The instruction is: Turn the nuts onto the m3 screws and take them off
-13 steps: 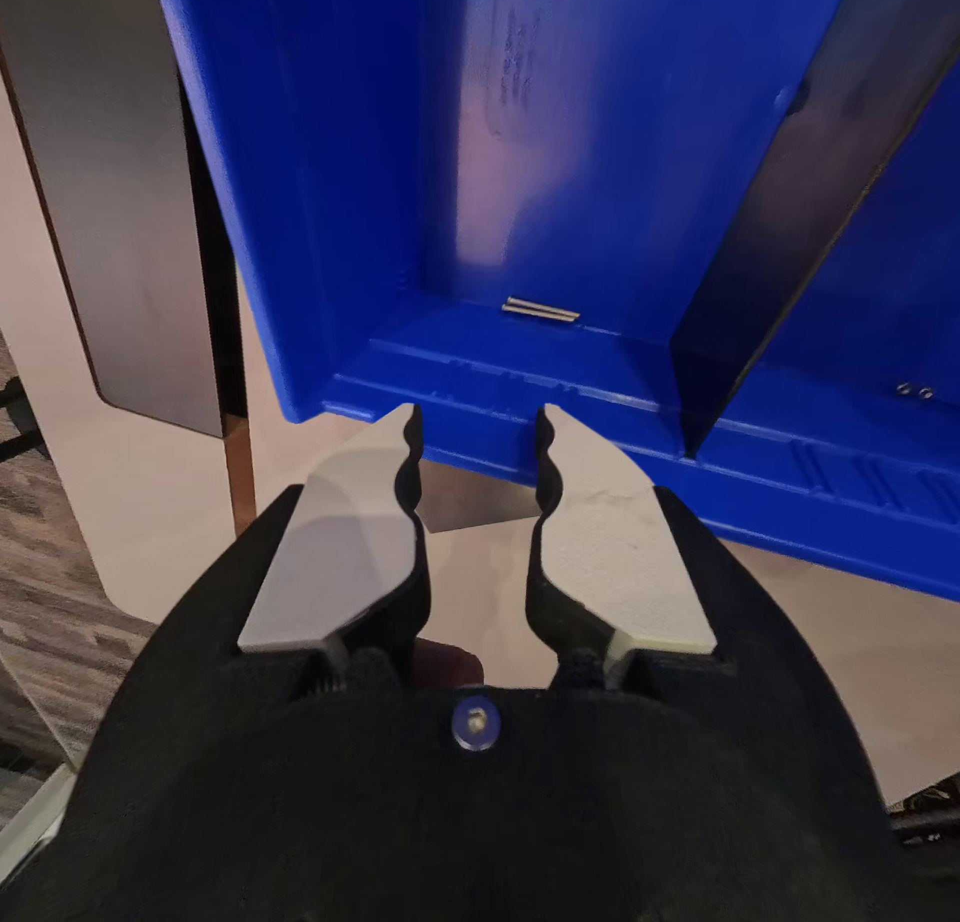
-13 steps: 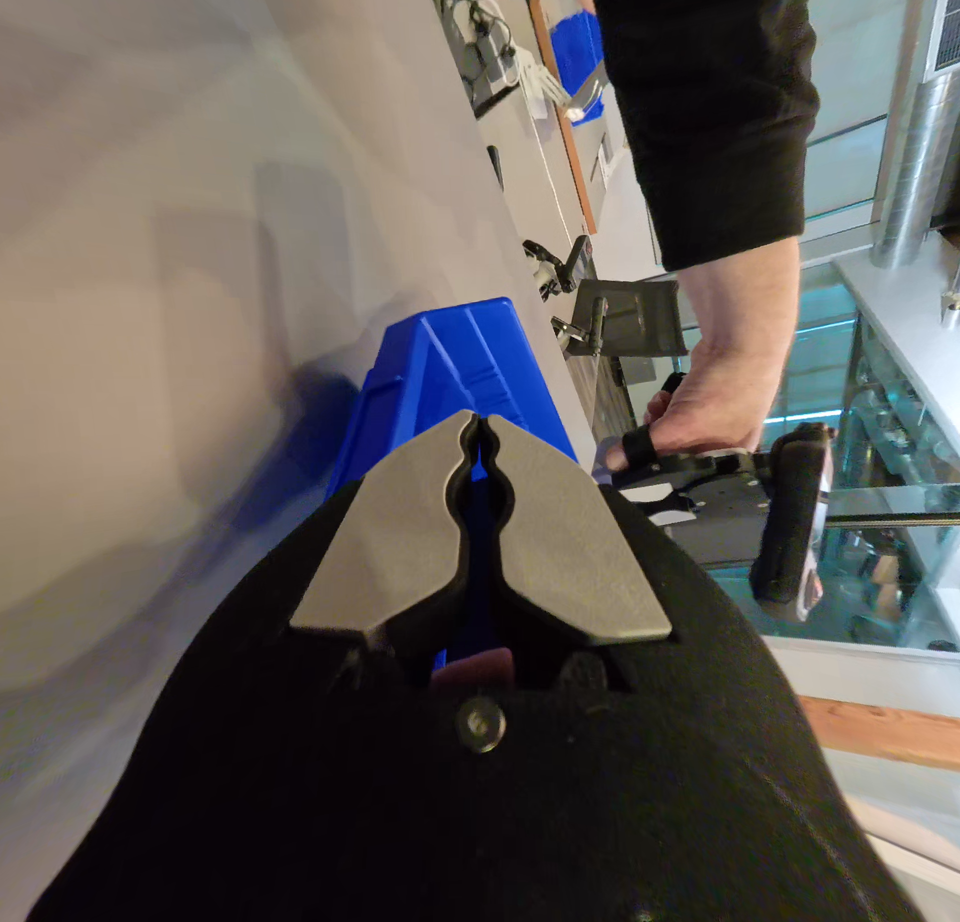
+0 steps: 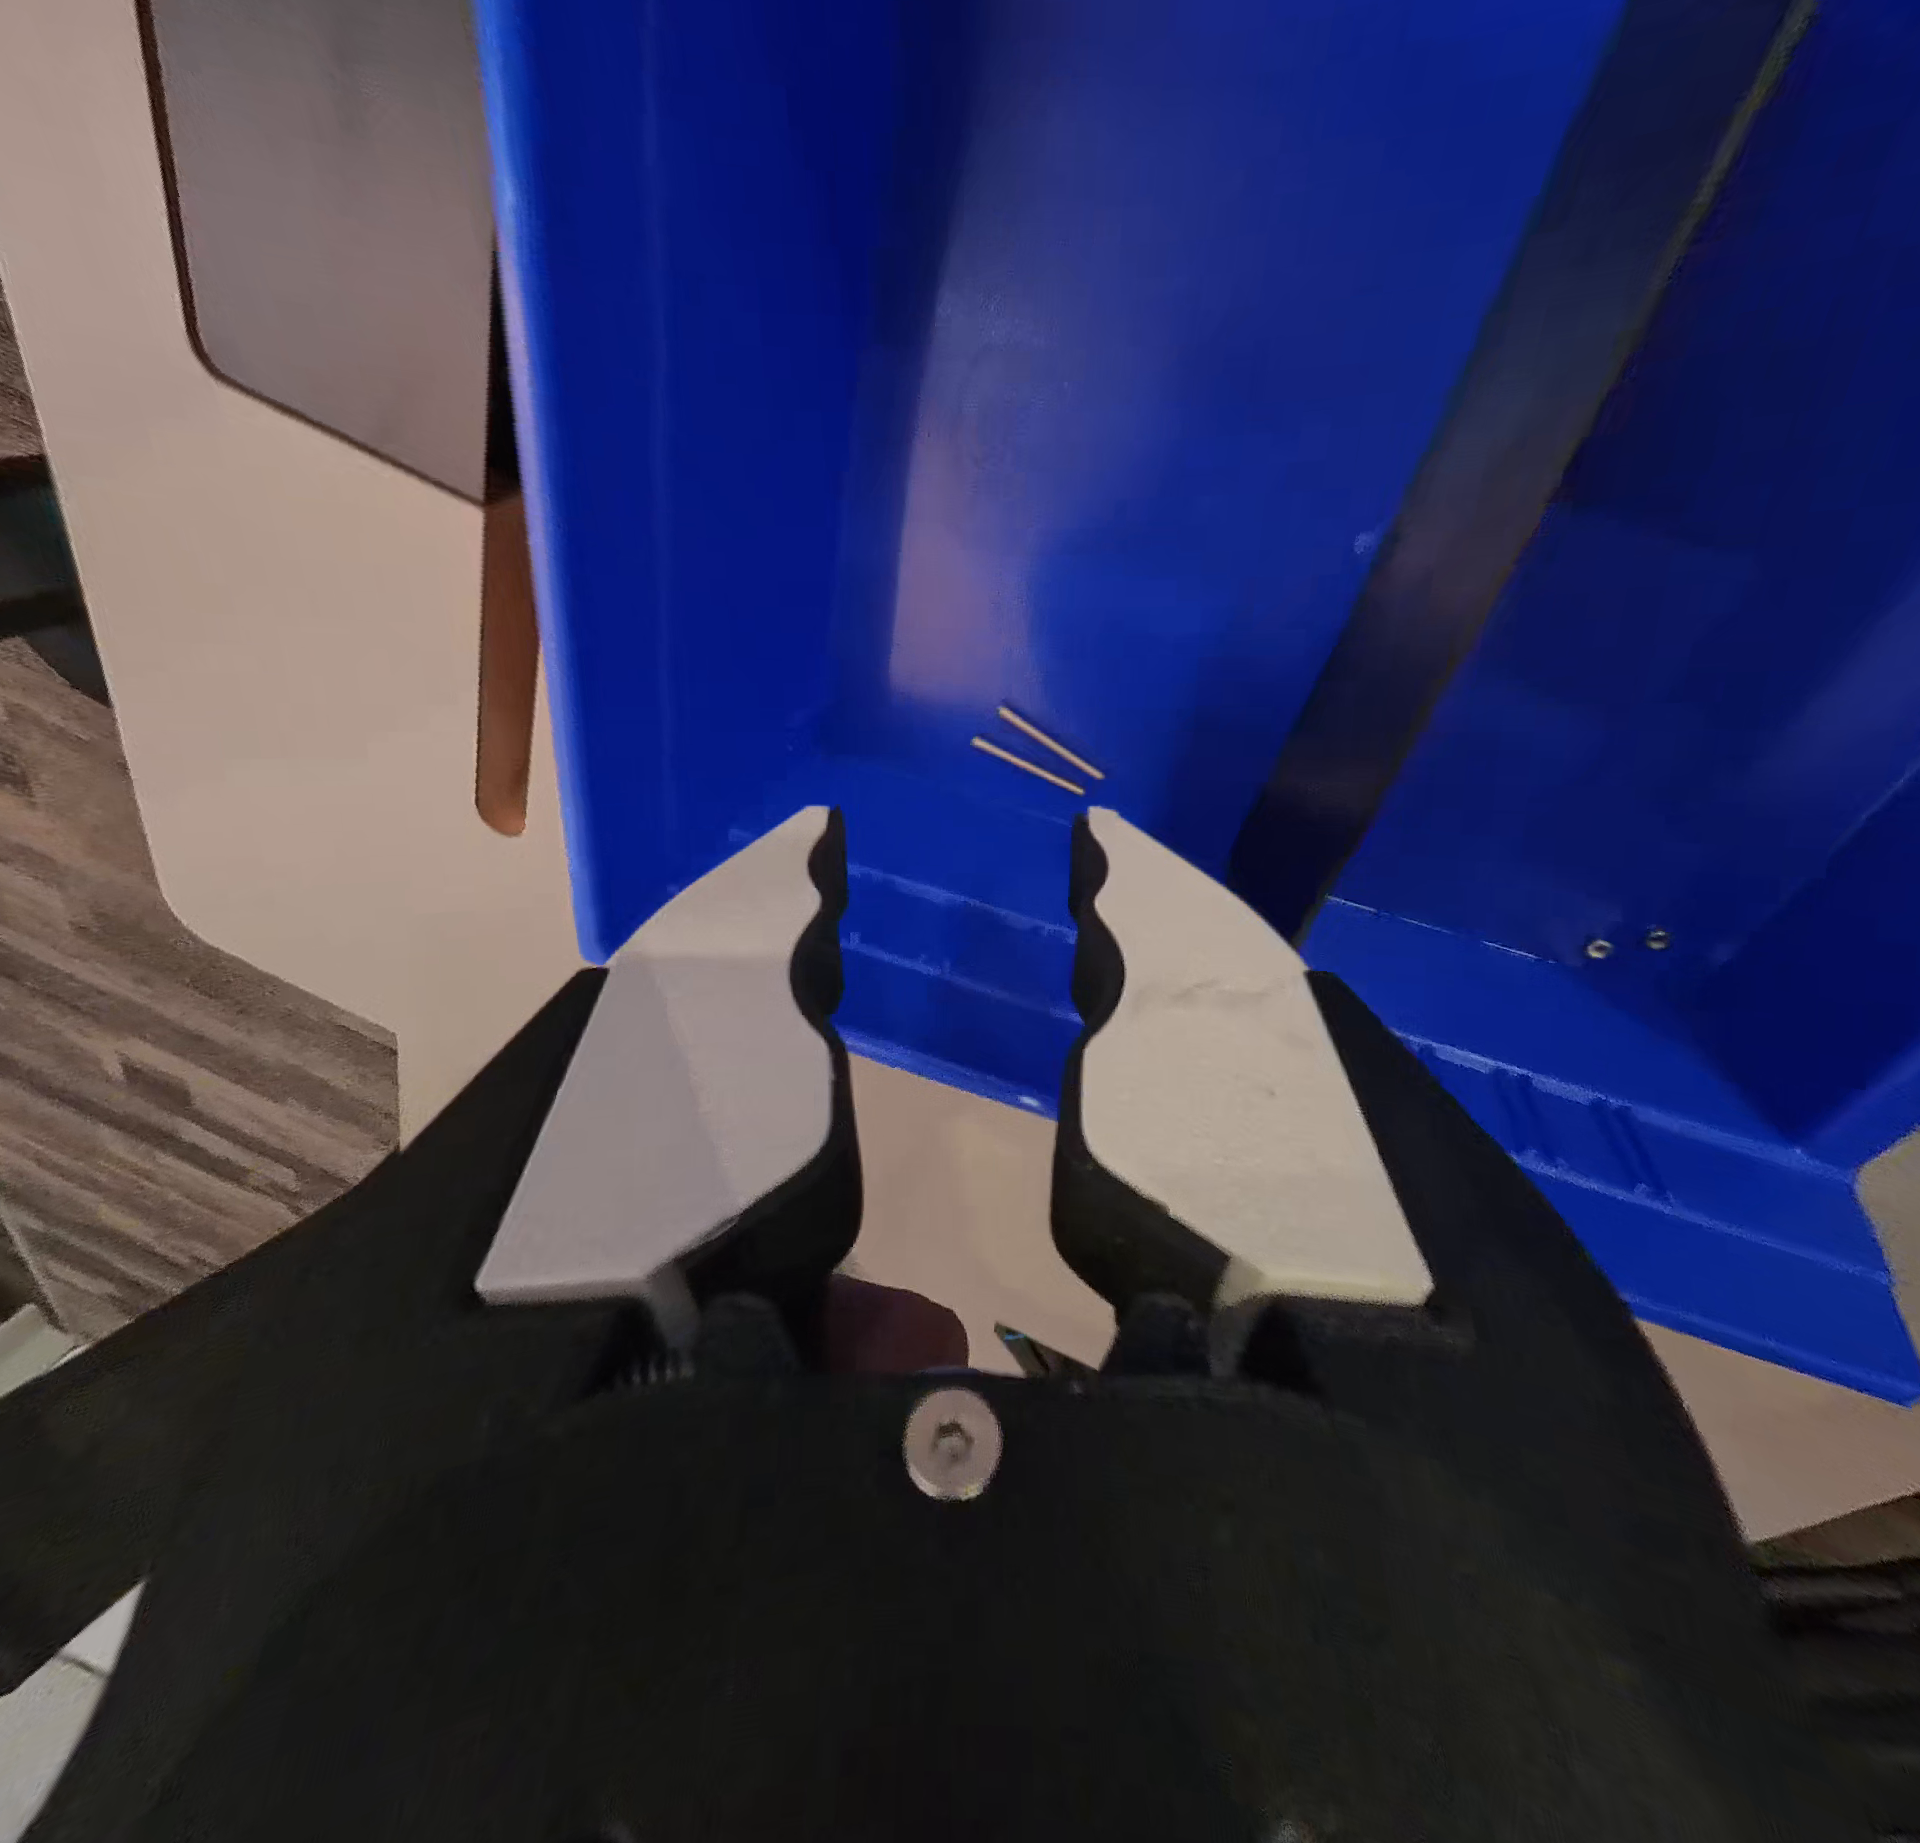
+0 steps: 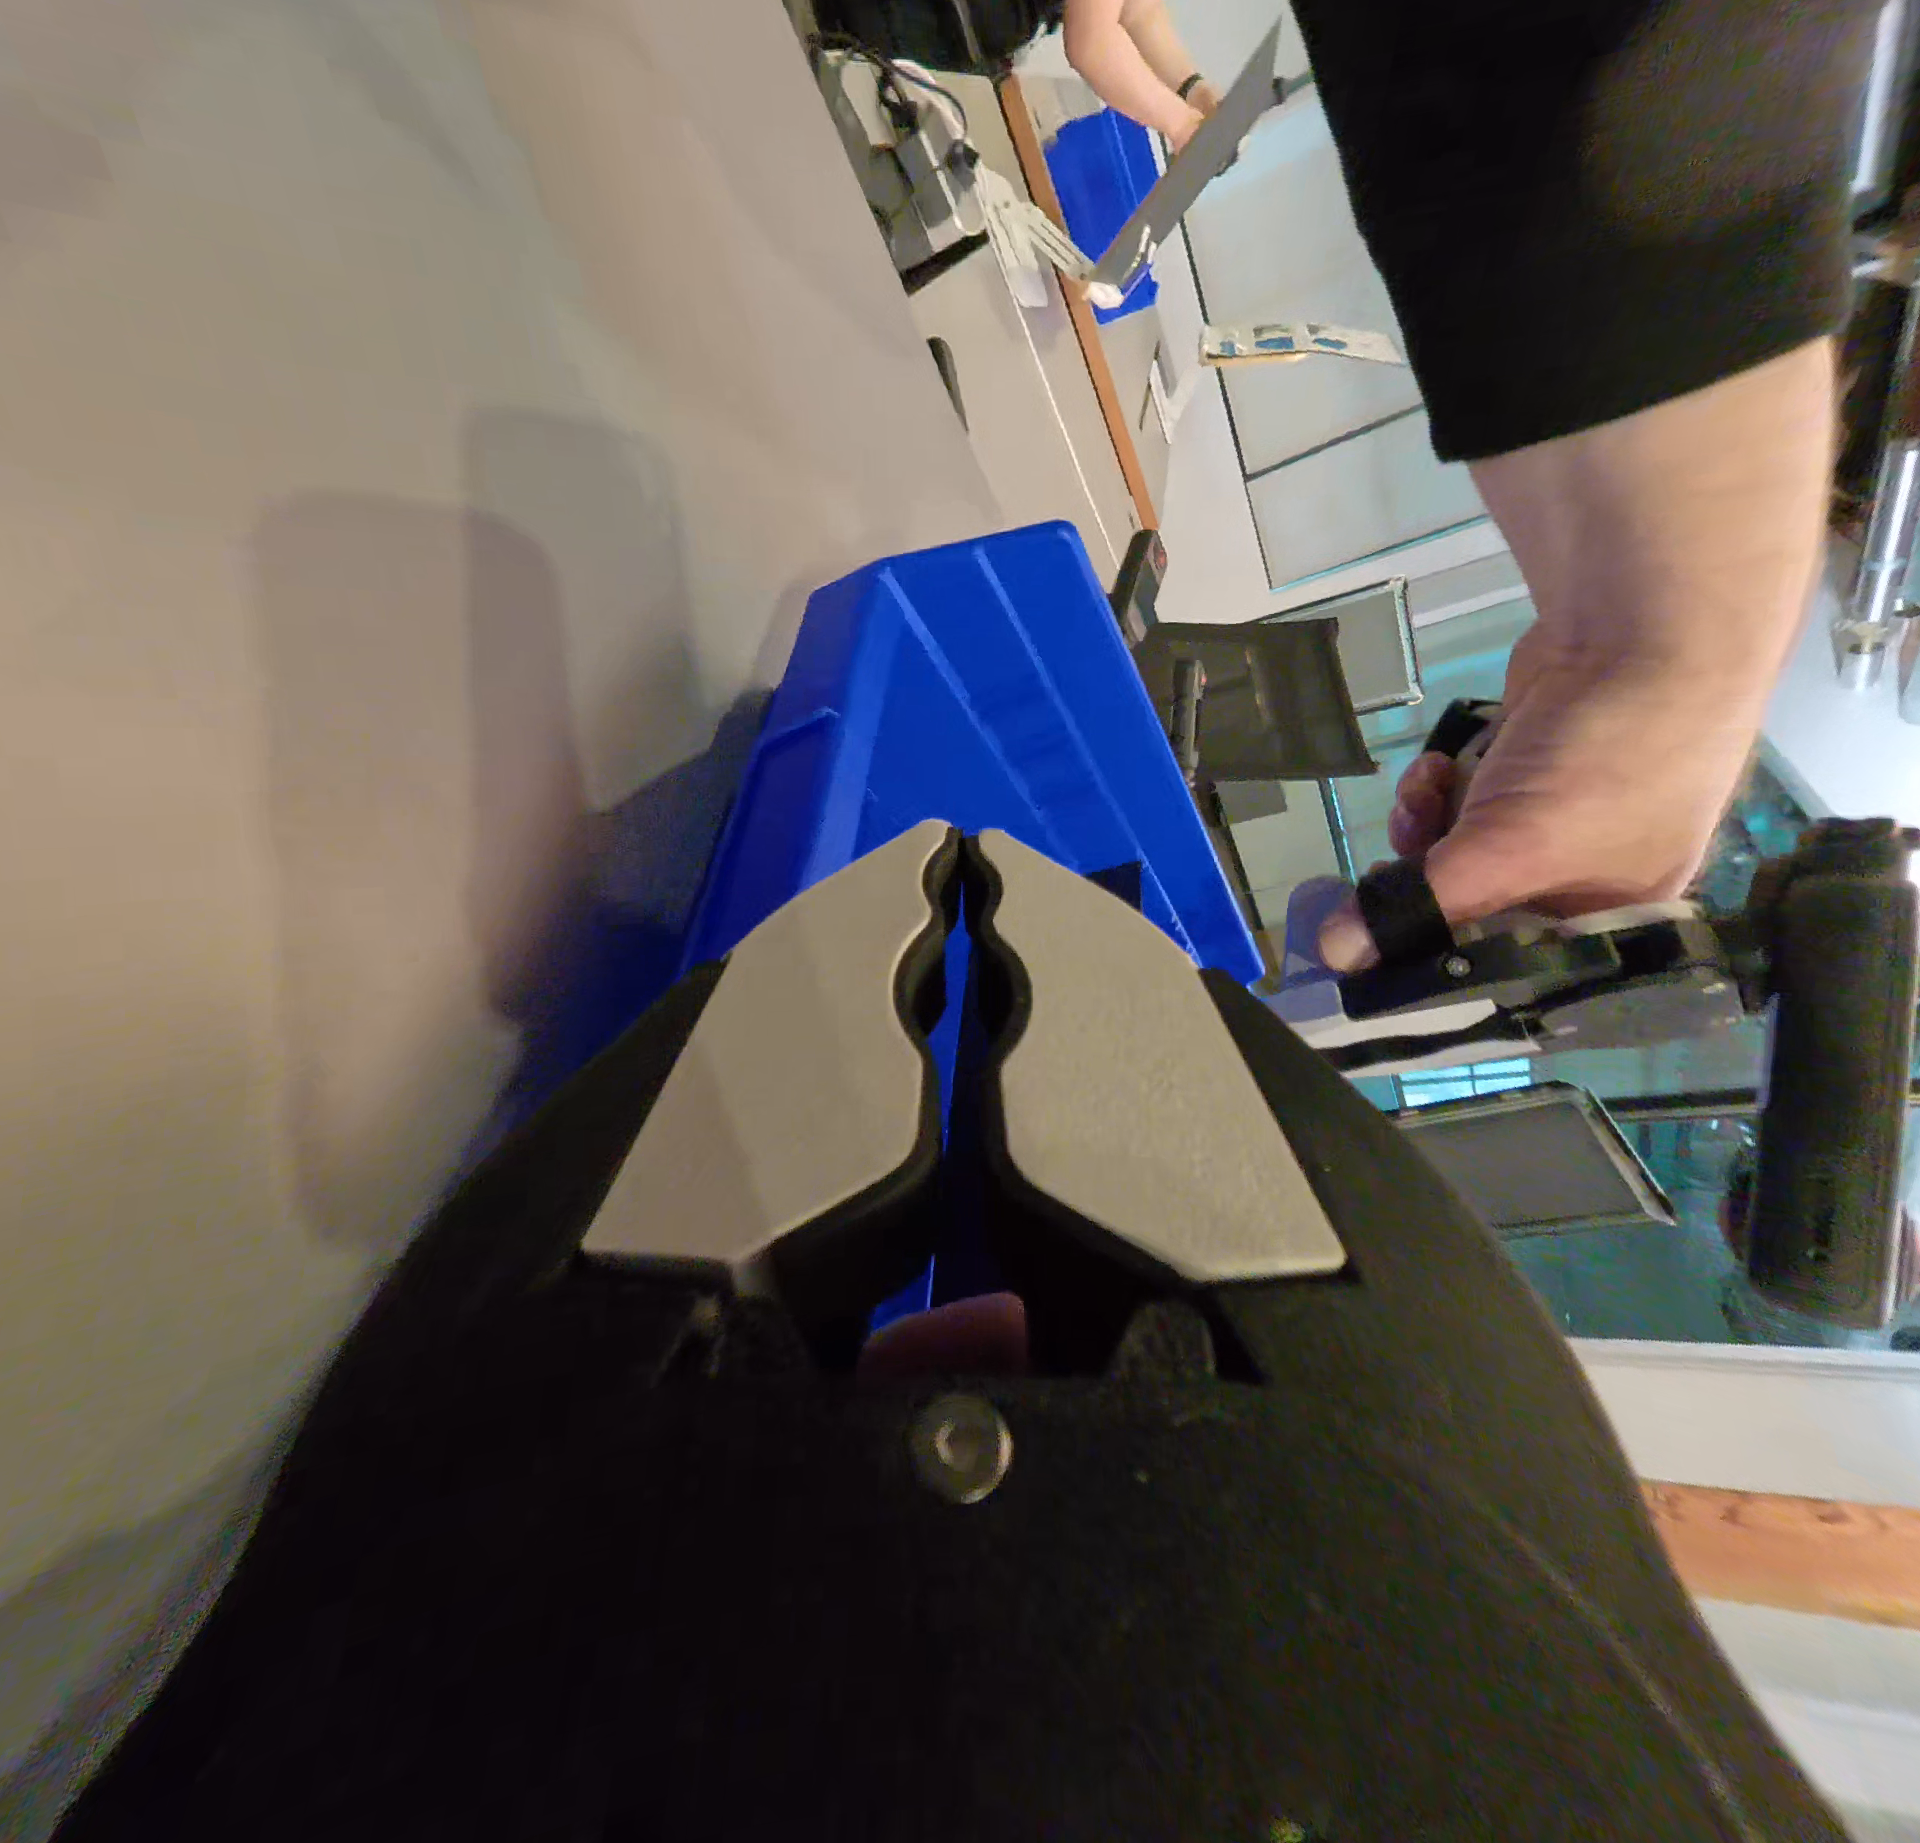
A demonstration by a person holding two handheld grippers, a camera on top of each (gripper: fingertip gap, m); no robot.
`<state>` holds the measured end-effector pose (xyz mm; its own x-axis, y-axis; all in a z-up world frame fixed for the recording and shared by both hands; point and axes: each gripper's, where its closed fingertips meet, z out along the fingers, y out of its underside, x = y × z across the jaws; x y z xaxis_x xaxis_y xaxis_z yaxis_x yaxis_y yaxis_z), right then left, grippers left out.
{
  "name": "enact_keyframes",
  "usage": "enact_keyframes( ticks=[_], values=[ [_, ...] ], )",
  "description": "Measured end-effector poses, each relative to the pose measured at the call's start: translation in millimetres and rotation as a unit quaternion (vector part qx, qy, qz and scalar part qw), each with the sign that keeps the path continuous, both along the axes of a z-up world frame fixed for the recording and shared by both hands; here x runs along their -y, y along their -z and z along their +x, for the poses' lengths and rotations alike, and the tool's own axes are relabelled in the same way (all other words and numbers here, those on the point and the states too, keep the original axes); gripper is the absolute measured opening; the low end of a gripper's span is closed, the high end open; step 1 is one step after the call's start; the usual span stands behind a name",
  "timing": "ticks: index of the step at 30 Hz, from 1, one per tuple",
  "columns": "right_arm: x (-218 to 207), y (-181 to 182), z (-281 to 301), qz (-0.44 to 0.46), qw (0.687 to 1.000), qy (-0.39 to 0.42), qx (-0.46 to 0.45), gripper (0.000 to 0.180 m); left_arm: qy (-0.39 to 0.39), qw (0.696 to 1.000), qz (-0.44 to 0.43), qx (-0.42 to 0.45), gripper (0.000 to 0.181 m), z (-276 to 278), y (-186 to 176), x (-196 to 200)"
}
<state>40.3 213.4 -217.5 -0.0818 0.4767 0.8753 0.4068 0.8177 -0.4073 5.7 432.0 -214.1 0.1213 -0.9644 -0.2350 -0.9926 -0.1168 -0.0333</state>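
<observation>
In the left wrist view, the left gripper (image 3: 954, 827) sits at mid-frame with its fingers spread and nothing between them, tips over the near rim of the blue bin (image 3: 727, 443). Two thin screws (image 3: 1039, 751) lie just above the tips on the bin floor, and two small nuts (image 3: 1626, 943) rest at right beyond the dark divider (image 3: 1507, 546). In the right wrist view, the right gripper (image 4: 964, 843) has its fingers pressed nearly together on nothing, the bin's outer wall behind them.

The blue bin (image 3: 1195, 339) ran off the frame's top and right; its two nuts (image 3: 1626, 943) were too small to make out.
</observation>
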Motion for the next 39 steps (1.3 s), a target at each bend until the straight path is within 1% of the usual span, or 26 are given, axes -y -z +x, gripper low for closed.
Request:
enact_keyframes(
  ticks=[1,4,6,8,10,13,16,18,20,23,25,27,29,32,35,37,39],
  values=[
    [-6,1,-4,0.002,1.0,0.005,0.002,0.001,0.004,1.0,0.004,-0.003,0.041,-5,-1,-2],
    [-18,1,-2,0.006,1.0,0.028,0.006,0.0,0.006,1.0,0.008,-0.016,0.04,-16,2,-4],
    [-23,8,2,0.011,0.999,0.039,0.012,0.0,0.005,1.0,0.013,-0.023,0.039,-15,6,-12],
    [-28,6,2,0.003,0.998,0.056,0.005,0.0,-0.006,1.0,0.008,-0.024,0.037,-9,13,-20],
    [-26,7,-2,0.004,0.998,0.055,0.005,0.0,0.012,1.0,-0.002,-0.02,0.037,5,19,-21],
    [-30,8,-6,0.004,0.998,0.067,0.005,0.0,0.035,0.999,0.013,-0.036,0.034,20,24,-27],
    [-31,10,-3,0.009,0.998,0.065,0.009,0.0,0.025,0.999,-0.01,-0.042,0.032,31,34,-27],
    [-31,12,-2,0.014,0.998,0.064,0.021,0.0,0.015,0.997,-0.034,-0.066,0.032,30,46,-27],
    [-31,12,-2,0.021,0.998,0.063,0.018,0.0,0.017,0.994,-0.049,-0.1,0.034,26,57,-29],
    [-30,12,-1,0.022,0.998,0.058,0.019,0.0,0.027,0.989,-0.105,-0.097,0.03,33,74,-19],
    [-30,12,0,0.024,0.998,0.06,0.02,0.0,0.042,0.984,-0.102,-0.139,0.03,25,82,-21],
    [-29,11,1,0.023,0.998,0.054,0.018,0.0,0.041,0.978,-0.152,-0.134,0.027,26,90,-7],
    [-28,11,2,0.025,0.998,0.05,0.017,0.0,0.044,0.981,-0.141,-0.128,0.036,28,91,-14],
    [-29,11,2,0.024,0.998,0.048,0.015,0.0,0.056,0.978,-0.148,-0.136,0.037,28,92,-11],
    [-29,10,3,0.02,0.999,0.049,0.013,0.0,0.076,0.975,-0.148,-0.145,0.032,30,92,-10],
    [-30,10,2,0.024,0.998,0.052,0.011,0.0,0.093,0.976,-0.118,-0.158,0.015,32,93,-18],
    [-31,9,2,0.021,0.998,0.059,0.009,0.0,0.103,0.975,-0.115,-0.162,0.006,34,94,-17]
  ],
)
